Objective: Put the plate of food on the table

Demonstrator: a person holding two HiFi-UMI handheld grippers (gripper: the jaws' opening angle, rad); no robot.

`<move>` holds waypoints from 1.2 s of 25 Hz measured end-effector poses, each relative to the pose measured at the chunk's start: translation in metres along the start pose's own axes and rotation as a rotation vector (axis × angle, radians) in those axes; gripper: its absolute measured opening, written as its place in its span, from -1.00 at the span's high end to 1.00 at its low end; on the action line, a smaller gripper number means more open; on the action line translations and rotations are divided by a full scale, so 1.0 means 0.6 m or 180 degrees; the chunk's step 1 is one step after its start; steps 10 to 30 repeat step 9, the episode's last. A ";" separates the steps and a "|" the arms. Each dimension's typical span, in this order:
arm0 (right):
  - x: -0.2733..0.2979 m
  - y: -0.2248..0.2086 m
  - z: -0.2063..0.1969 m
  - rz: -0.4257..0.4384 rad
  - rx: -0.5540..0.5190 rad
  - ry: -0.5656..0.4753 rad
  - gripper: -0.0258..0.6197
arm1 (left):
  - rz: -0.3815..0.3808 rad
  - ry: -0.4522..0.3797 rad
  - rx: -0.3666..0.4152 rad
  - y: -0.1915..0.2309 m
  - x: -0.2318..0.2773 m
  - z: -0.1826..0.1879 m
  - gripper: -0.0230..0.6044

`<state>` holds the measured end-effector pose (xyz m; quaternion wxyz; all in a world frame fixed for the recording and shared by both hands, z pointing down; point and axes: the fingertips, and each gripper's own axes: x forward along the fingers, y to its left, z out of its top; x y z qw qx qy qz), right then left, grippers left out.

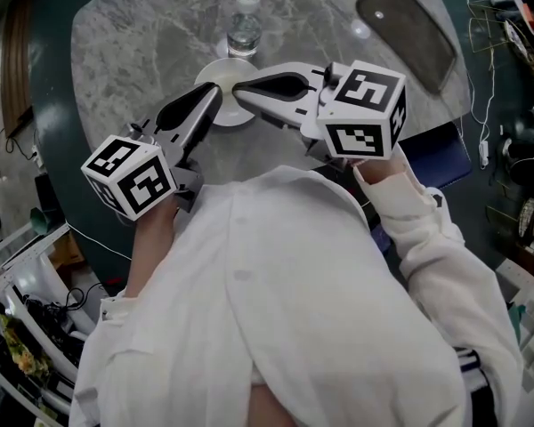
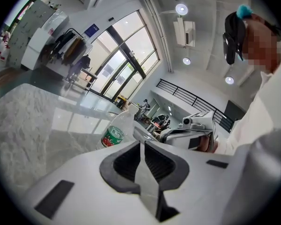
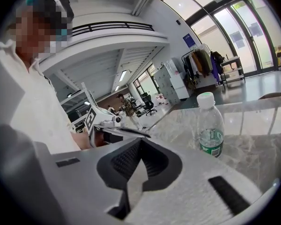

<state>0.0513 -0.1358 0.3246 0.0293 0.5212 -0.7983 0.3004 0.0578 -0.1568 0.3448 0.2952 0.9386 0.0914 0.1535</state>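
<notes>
A white plate (image 1: 238,114) lies on the round marble table (image 1: 133,52), just in front of a water bottle (image 1: 245,27). I see no food on its visible part. My left gripper (image 1: 216,87) reaches in from the lower left and my right gripper (image 1: 235,88) from the right. Their tips almost meet over the plate's middle. Both are shut with nothing visible between the pads. In the left gripper view the shut jaws (image 2: 140,143) hide the plate, and the right gripper's fingers (image 2: 152,134) point in from the right. The right gripper view likewise shows shut jaws (image 3: 140,141).
The bottle (image 2: 114,135) (image 3: 210,125) stands upright close behind the plate. A dark oval object (image 1: 408,29) lies at the table's far right. A blue seat (image 1: 445,154) is by the table's right edge, and cables hang at the right.
</notes>
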 end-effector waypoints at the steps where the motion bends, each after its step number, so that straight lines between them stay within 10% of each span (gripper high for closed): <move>1: 0.001 -0.003 0.000 -0.0007 -0.0025 0.0023 0.92 | 0.0007 0.0000 -0.0004 0.002 0.000 0.001 0.80; 30: 0.000 -0.006 0.001 -0.0133 -0.0116 0.0009 0.92 | 0.0027 0.0042 -0.0056 -0.001 0.003 -0.007 0.80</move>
